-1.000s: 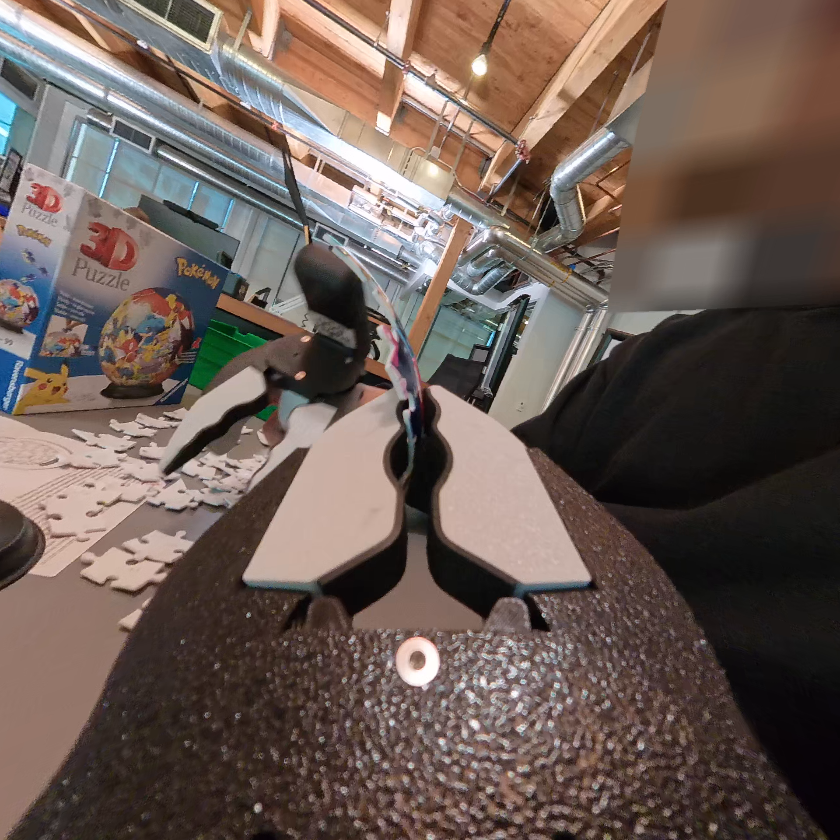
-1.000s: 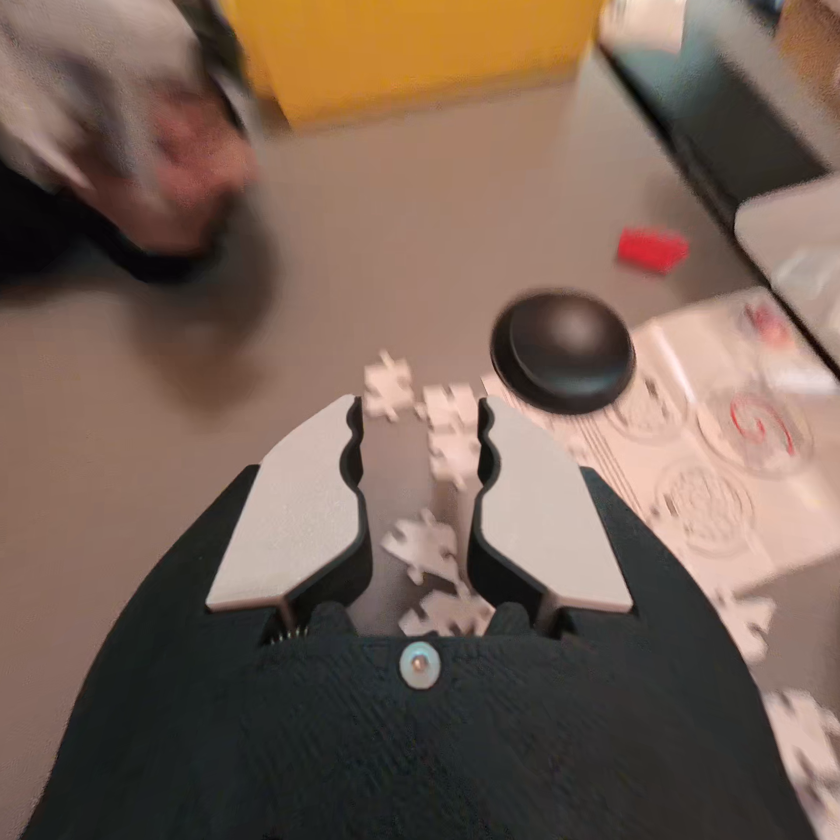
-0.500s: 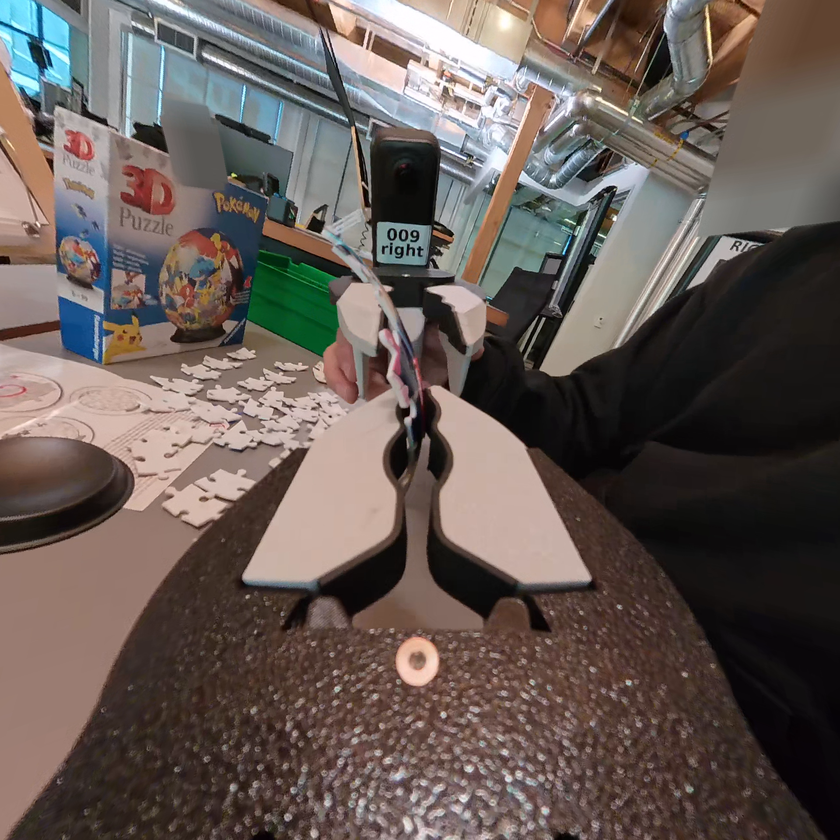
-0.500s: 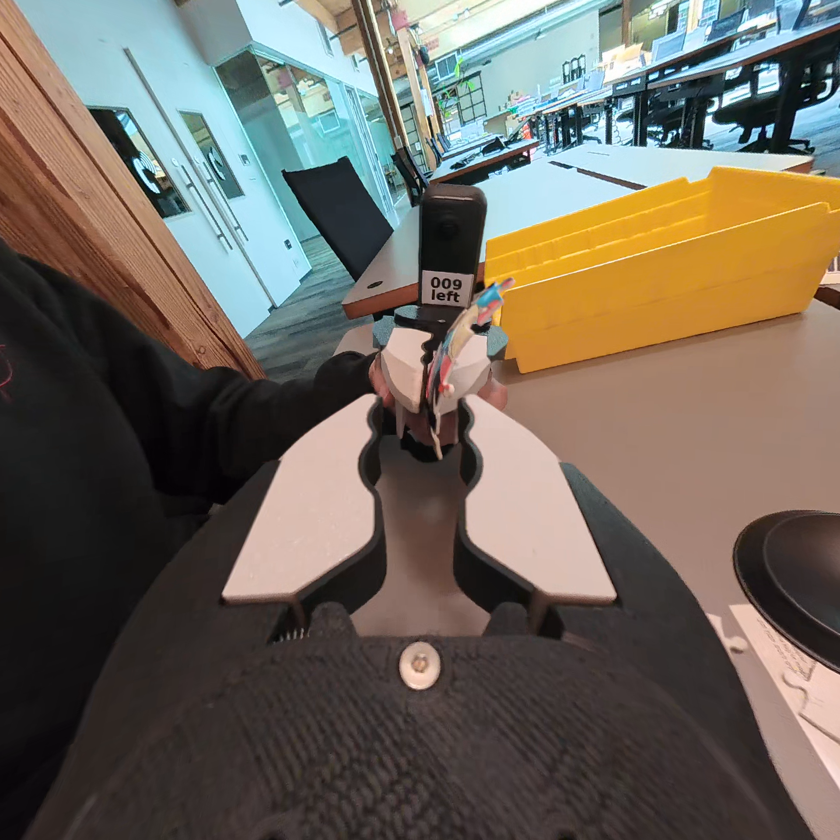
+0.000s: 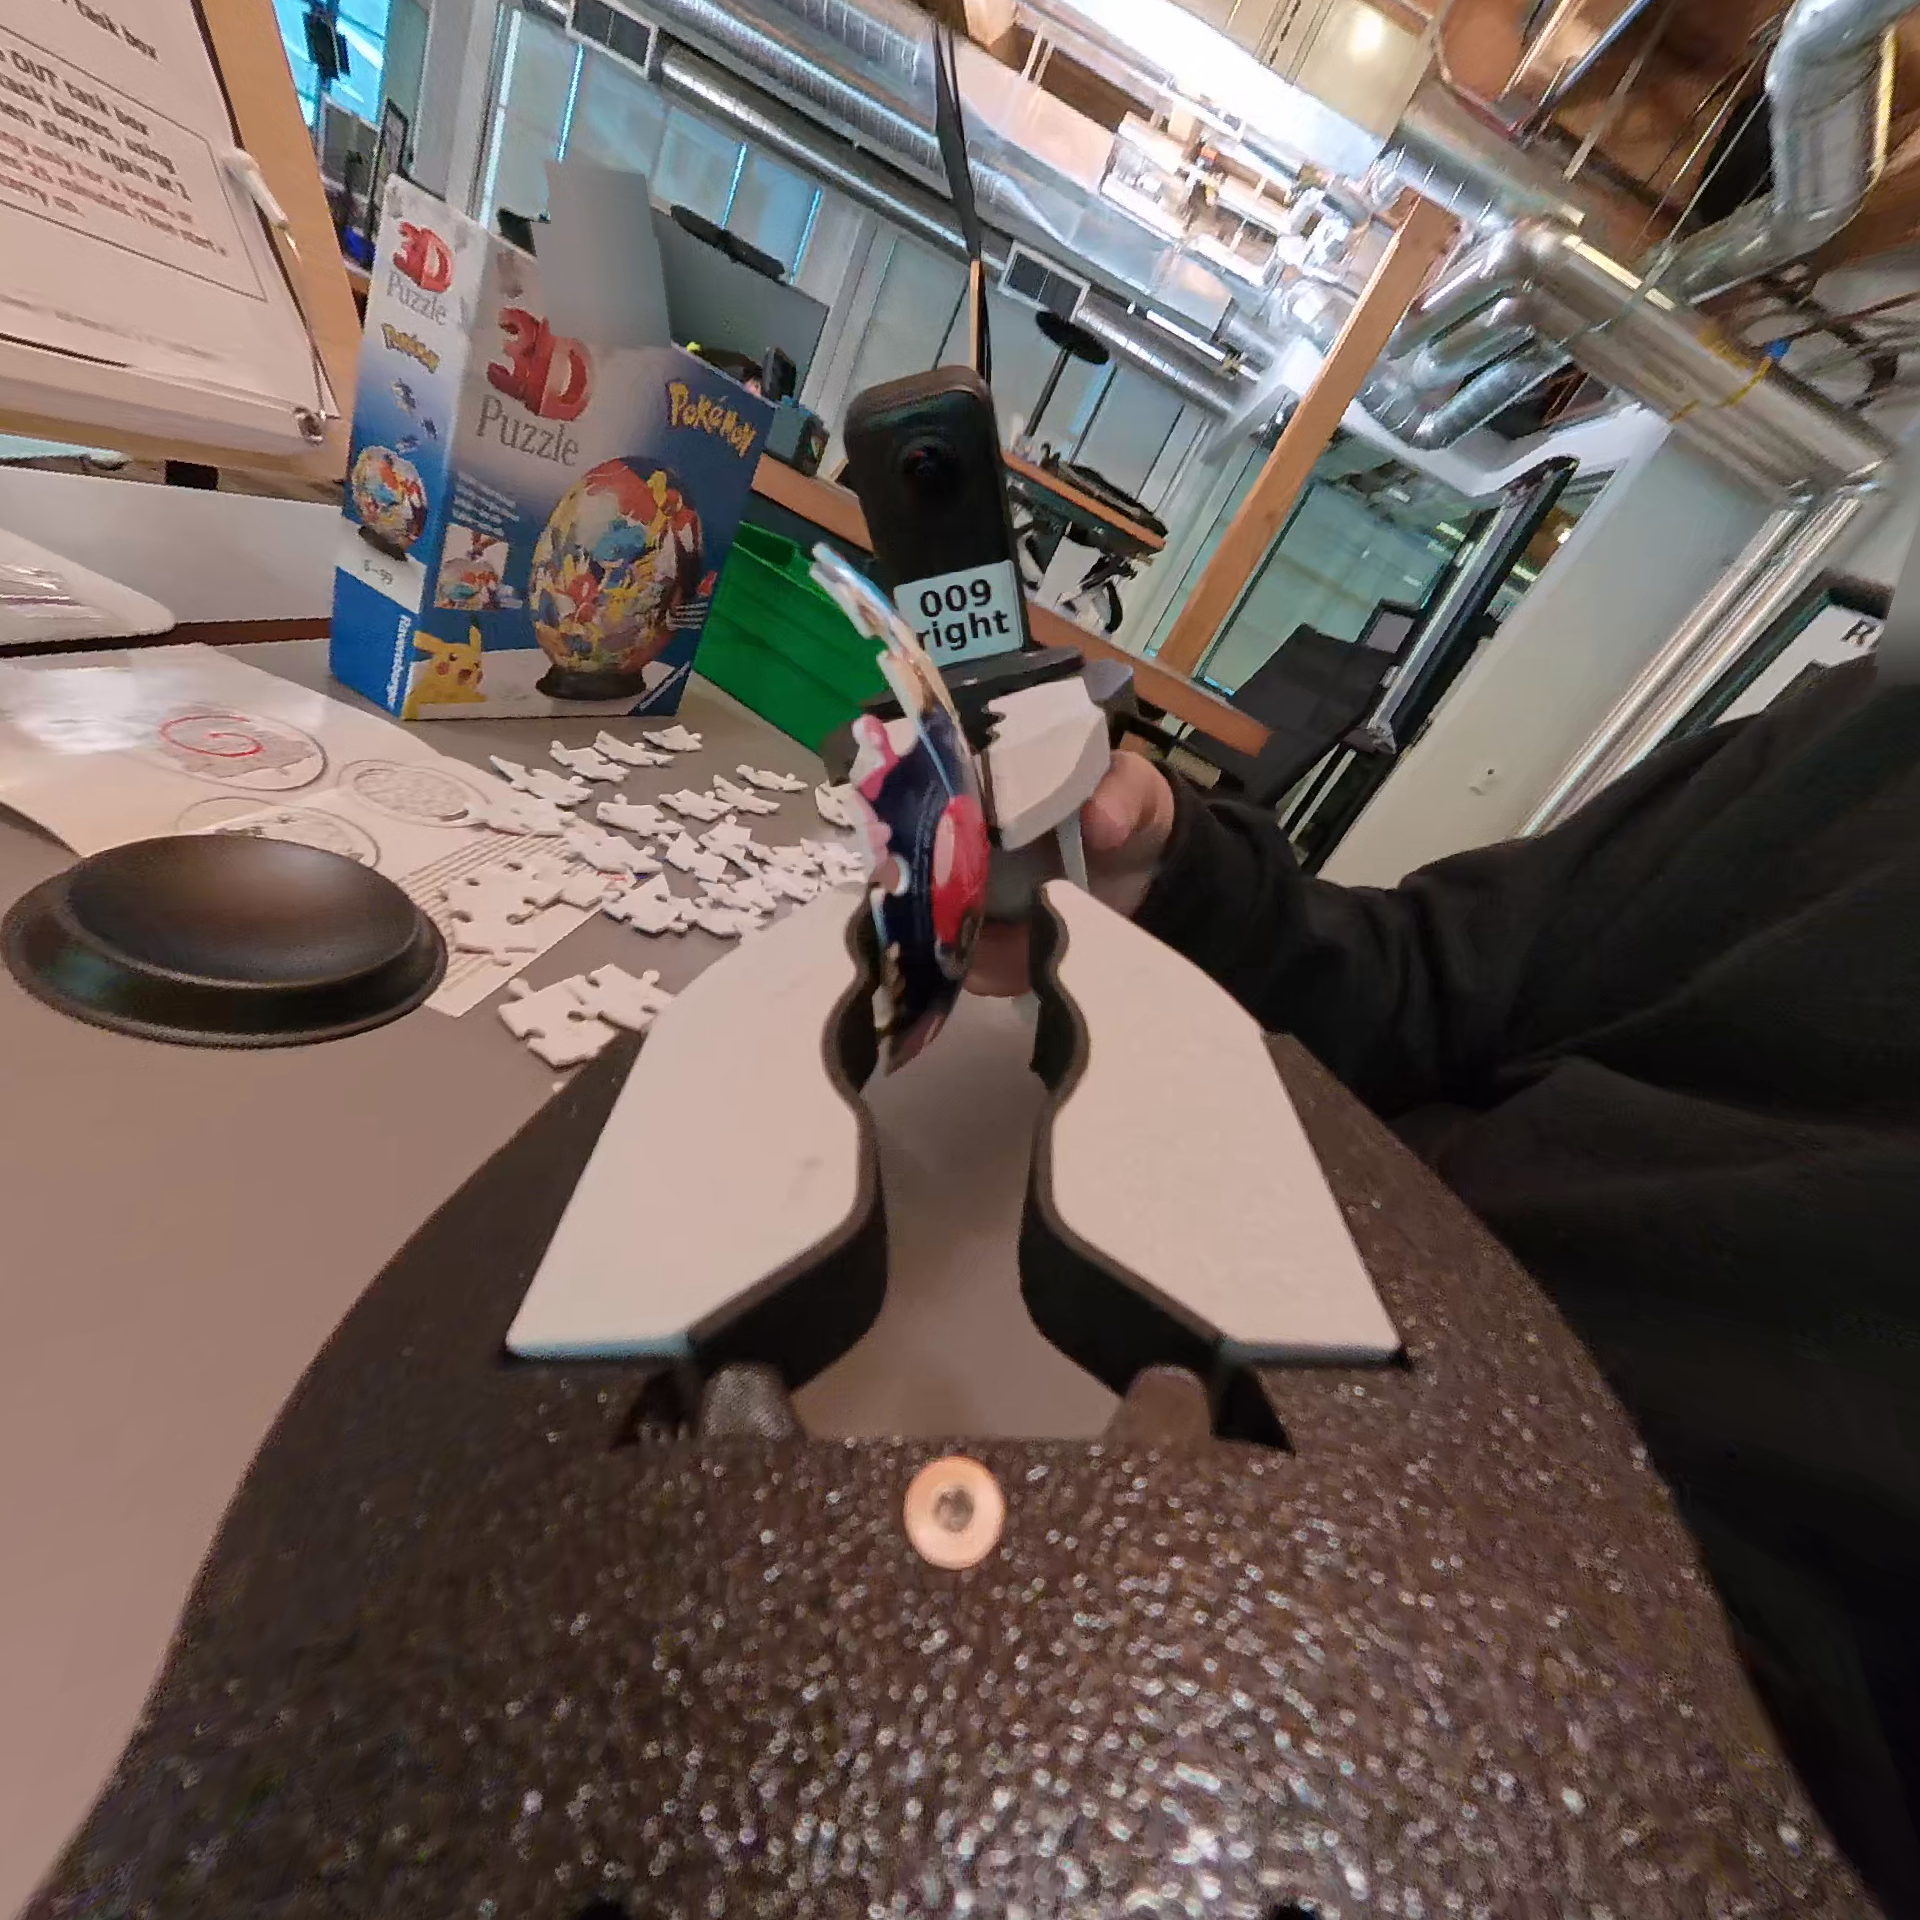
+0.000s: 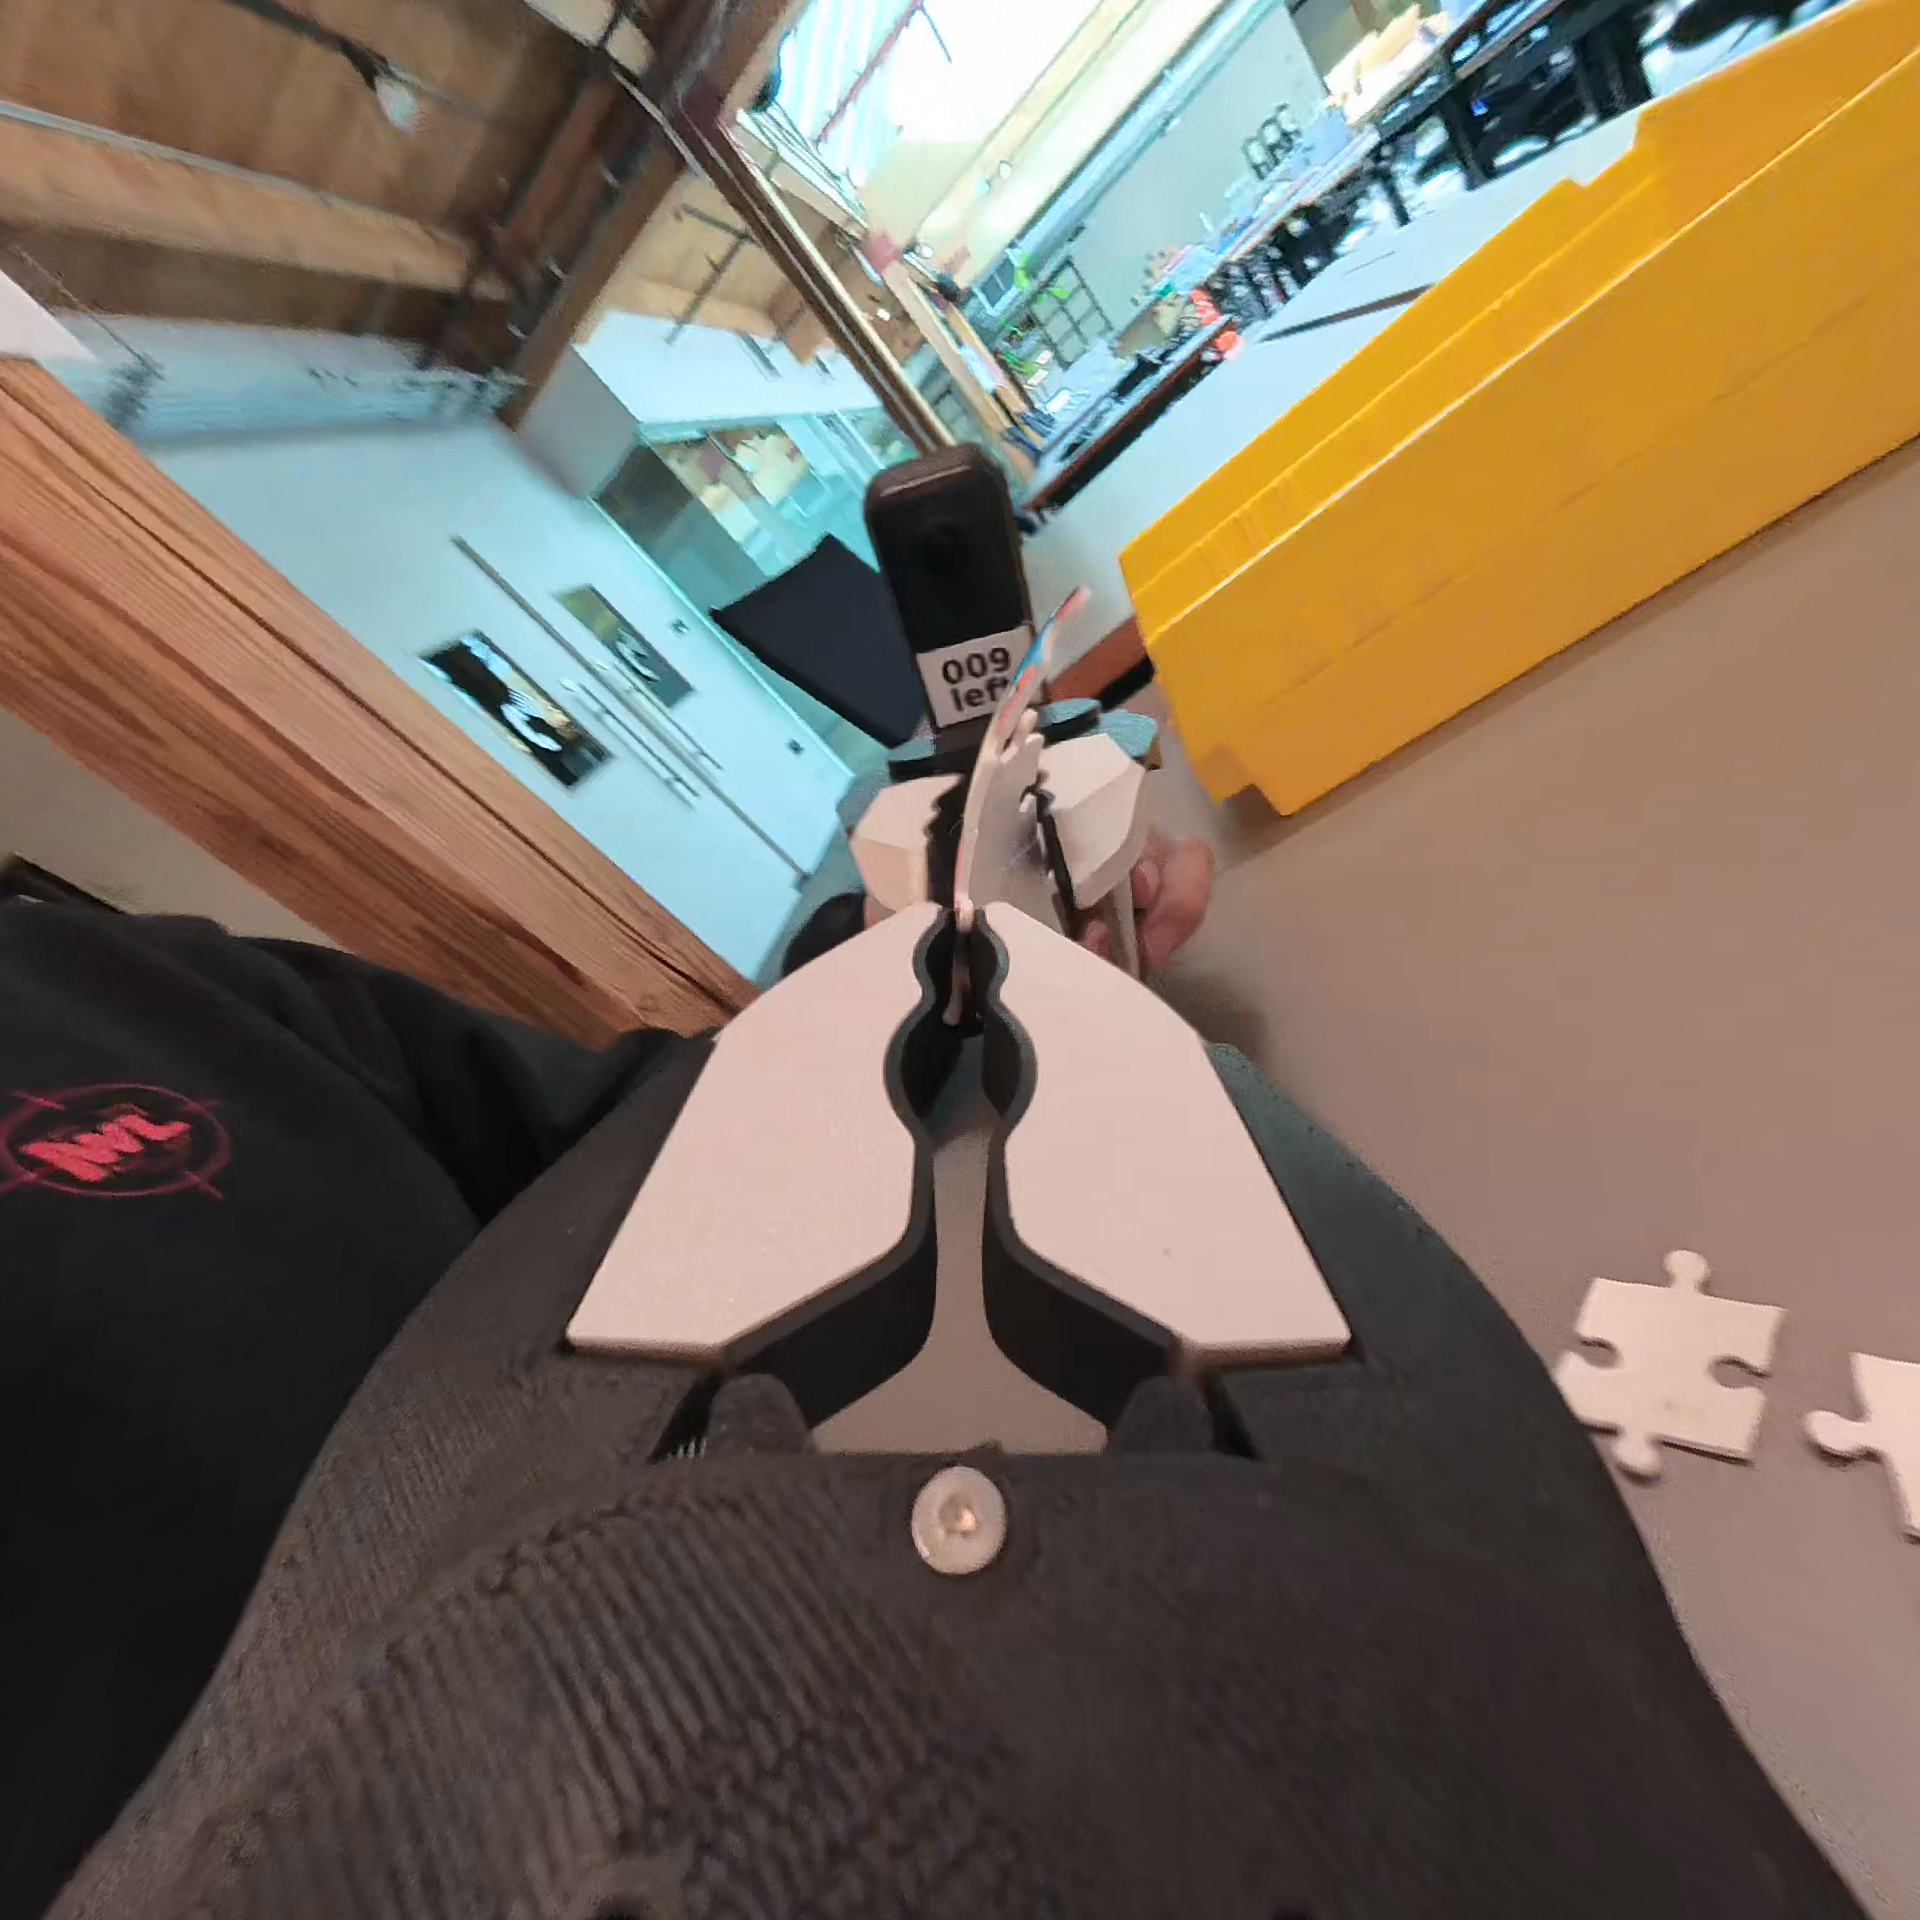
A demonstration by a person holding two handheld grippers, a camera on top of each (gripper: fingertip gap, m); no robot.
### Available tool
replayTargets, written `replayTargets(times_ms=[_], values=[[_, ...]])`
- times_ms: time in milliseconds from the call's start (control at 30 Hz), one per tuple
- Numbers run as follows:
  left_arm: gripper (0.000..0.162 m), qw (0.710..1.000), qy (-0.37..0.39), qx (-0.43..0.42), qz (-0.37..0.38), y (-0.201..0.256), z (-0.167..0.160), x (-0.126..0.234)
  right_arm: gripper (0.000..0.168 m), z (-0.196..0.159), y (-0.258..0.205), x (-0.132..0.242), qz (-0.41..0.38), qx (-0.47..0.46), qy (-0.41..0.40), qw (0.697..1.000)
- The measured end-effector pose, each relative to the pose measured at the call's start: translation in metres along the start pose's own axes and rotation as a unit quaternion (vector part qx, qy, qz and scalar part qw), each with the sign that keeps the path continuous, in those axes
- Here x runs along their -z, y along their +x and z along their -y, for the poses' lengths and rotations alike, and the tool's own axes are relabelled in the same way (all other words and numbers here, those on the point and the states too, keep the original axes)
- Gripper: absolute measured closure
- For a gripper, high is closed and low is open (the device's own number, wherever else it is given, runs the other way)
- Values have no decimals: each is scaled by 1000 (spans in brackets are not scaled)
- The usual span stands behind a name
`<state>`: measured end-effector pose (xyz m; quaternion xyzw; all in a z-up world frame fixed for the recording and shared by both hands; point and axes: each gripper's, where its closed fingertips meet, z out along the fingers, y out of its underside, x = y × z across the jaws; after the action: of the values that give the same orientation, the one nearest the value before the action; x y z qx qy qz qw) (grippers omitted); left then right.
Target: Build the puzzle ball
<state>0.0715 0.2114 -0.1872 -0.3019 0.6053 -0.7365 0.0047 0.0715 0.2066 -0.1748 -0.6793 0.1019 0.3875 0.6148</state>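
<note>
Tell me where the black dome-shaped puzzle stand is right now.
In the left wrist view, the black dome-shaped puzzle stand sits at far left on the grey table, on the printed instruction sheet's corner, beside scattered white puzzle pieces.

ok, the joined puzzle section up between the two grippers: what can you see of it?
The curved puzzle section is a thin, shell-like strip of interlocked pieces. Its convex face is glossy print in dark blue, red, pink and white, its back is plain white, and its rim has jigsaw tabs. It stands on edge above the table. The right hand-held gripper is shut on its edge. Its lower end sits between the open fingers of the left hand-held gripper; whether they touch is unclear.
</note>
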Motion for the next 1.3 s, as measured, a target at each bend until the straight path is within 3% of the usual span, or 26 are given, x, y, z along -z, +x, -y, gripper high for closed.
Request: replayTargets(times_ms=[167, 433, 567, 800, 1033, 1200, 1300], values=[[141, 1000, -16, 1, -26, 13, -7, 8, 166, 1, -11, -2, 62, -70, 15, 996], [160, 995, 0, 38, -87, 32, -6, 13, 165, -6, -22, -9, 115, -111, 3, 987], [160, 992, 22, 71, -106, 39, -3, 13, 166, -3, -26, -10, 134, -134, 18, 982], [148, 994, 21, 77, -79, 37, -5, 6, 166, 3, -22, -8, 117, -139, 48, 982], [154, 996, 15, 74, -42, 28, -4, 1, 166, 7, -22, -8, 89, -110, 52, 989], [150, 996, 19, 82, -40, 26, -4, 0, 166, 7, -19, -9, 71, -94, 55, 991], [156, 995, 24, 82, -56, 28, -4, 1, 165, 7, -20, -9, 74, -96, 57, 991]])
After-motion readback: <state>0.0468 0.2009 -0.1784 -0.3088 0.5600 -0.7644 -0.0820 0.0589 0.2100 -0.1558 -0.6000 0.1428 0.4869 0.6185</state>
